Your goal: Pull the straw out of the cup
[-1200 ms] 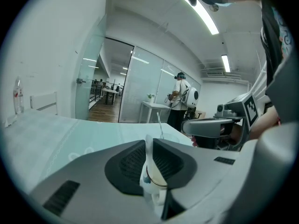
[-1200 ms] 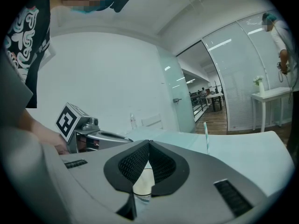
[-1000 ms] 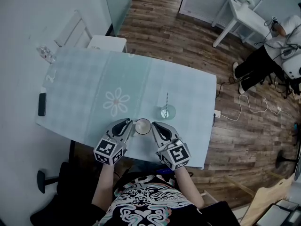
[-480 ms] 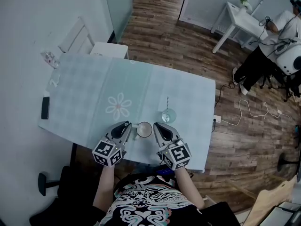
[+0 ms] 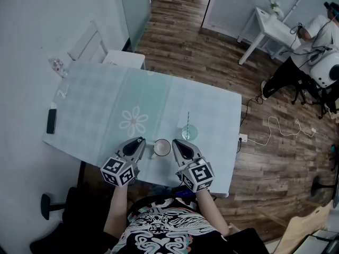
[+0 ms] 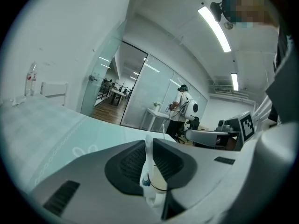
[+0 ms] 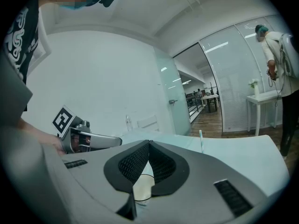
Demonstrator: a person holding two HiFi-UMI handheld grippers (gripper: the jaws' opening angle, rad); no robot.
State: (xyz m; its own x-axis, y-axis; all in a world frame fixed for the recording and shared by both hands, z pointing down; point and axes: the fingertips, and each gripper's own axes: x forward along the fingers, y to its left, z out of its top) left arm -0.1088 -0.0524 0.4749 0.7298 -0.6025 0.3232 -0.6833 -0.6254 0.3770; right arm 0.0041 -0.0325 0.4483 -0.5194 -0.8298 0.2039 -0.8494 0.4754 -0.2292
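Head view: mug (image 5: 162, 147) just before cup (image 5: 189, 134) with straw (image 5: 187, 119)

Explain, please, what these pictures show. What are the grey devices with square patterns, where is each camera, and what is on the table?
No robot is here: a person holds a two-jaw tool, a gripper, in each hand. The head view comes from a camera on the person's head, looking down at the table. The other two come from cameras on the left gripper and the right gripper, looking along their jaws. Between the grippers stands a white mug; behind it, a clear cup with a straw. Far left are a dark flat object and a bottle. Both pairs of jaws look closed; neither holds the straw.
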